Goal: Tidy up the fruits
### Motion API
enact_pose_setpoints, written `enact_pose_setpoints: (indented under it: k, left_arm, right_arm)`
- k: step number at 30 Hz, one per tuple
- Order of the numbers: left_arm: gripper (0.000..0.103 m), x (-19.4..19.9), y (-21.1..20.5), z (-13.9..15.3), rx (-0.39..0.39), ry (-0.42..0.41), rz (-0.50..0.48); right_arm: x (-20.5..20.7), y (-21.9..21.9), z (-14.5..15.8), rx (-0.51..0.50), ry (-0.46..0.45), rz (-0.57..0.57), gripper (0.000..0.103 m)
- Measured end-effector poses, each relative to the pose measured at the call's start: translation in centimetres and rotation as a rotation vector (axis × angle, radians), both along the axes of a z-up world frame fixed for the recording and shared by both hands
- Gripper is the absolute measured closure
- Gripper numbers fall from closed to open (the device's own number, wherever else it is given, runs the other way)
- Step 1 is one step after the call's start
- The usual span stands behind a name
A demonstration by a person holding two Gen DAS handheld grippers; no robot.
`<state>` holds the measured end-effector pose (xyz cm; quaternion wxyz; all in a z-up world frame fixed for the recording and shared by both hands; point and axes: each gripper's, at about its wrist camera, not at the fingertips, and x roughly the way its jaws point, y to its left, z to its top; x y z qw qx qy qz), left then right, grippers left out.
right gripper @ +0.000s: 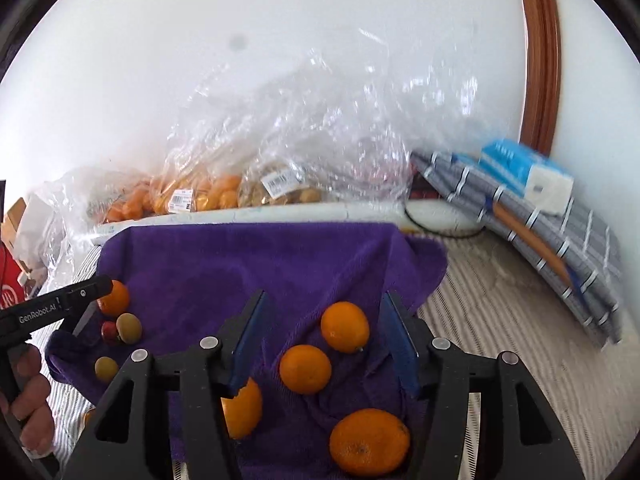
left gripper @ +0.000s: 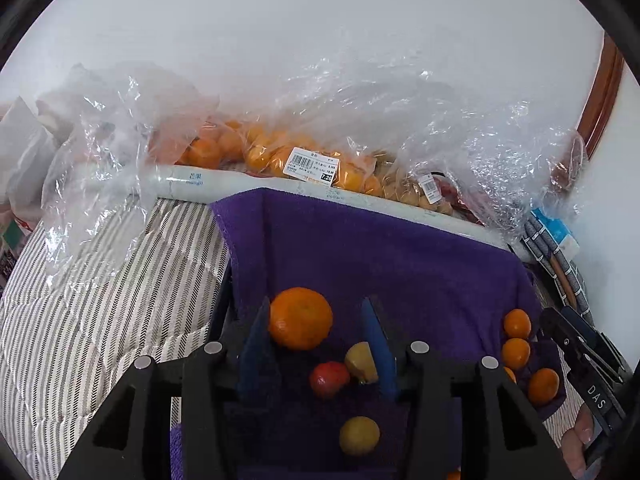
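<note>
A purple towel (left gripper: 400,264) (right gripper: 240,264) carries loose fruit. In the left wrist view my left gripper (left gripper: 317,303) is open around a large orange (left gripper: 300,318) that rests against its left pad, clear of the right pad. A yellow fruit (left gripper: 362,362), a red fruit (left gripper: 328,380) and another yellow fruit (left gripper: 359,436) lie nearer the camera. In the right wrist view my right gripper (right gripper: 325,296) stands open over two small oranges (right gripper: 345,326) (right gripper: 305,369), touching neither. A big orange (right gripper: 370,442) lies below, and another orange (right gripper: 242,408) is partly hidden under the left finger.
Clear plastic bags of oranges (left gripper: 280,156) and pale fruit (right gripper: 280,196) sit in a white box (left gripper: 208,180) behind the towel. Striped bedding (left gripper: 100,320) surrounds it. A folded grey checked cloth (right gripper: 560,240) with a blue-white pack (right gripper: 520,176) lies at the right, against a white wall.
</note>
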<state>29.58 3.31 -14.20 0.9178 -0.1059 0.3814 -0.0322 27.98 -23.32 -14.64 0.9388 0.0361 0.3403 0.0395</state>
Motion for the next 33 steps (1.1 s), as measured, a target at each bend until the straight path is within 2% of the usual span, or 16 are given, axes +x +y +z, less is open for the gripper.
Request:
enact_pose_setpoints:
  k: [7, 11, 13, 16, 19, 23, 26, 30, 33]
  left_arm:
    - [0.056, -3.9, 1.1, -0.3, 0.009, 0.015, 0.013]
    - [0.057, -6.5, 2.1, -0.7, 0.041, 0.018, 0.023]
    - [0.057, -8.2, 2.4, -0.5, 0.056, -0.021, 0.006]
    - [0.057, -9.9, 2.7, -0.3, 0.118, -0.033, 0.025]
    - [0.057, -11.1, 3.4, -0.5, 0.077, -0.023, 0.01]
    - [0.057, -12.2, 4.1, -0.9, 0.061, -0.02, 0.007]
    - [0.057, -12.5, 4.8, -1.8, 0.037, -0.006, 0.0]
    - [0.056, -12.5, 5.8, -2.7, -0.023, 0.028, -0.017]
    - [0.056, -12.5, 6.0, -2.8, -0.04, 0.027, -0.021]
  right_arm:
    - [-3.6, 1.0, 2.5, 0.038, -0.02, 0.034, 0.046]
    - [-5.9, 1.7, 2.3, 0.05, -0.004, 0.03, 0.046]
    - [-6.8, 2.0, 2.0, 0.045, 0.014, 0.027, 0.046]
    - [-8.3, 2.4, 1.4, 0.068, 0.049, 0.043, 0.046]
    - [-9.7, 2.8, 0.8, 0.078, 0.08, 0.065, 0.051]
    - [-10.7, 3.9, -0.2, 0.118, 0.117, 0.115, 0.059]
    - [-10.9, 5.4, -0.7, 0.14, 0.138, 0.165, 0.059]
    - [-10.8, 8.0, -1.4, 0.117, 0.153, 0.231, 0.059]
    - [-10.2, 9.1, -2.1, 0.112, 0.18, 0.255, 0.059]
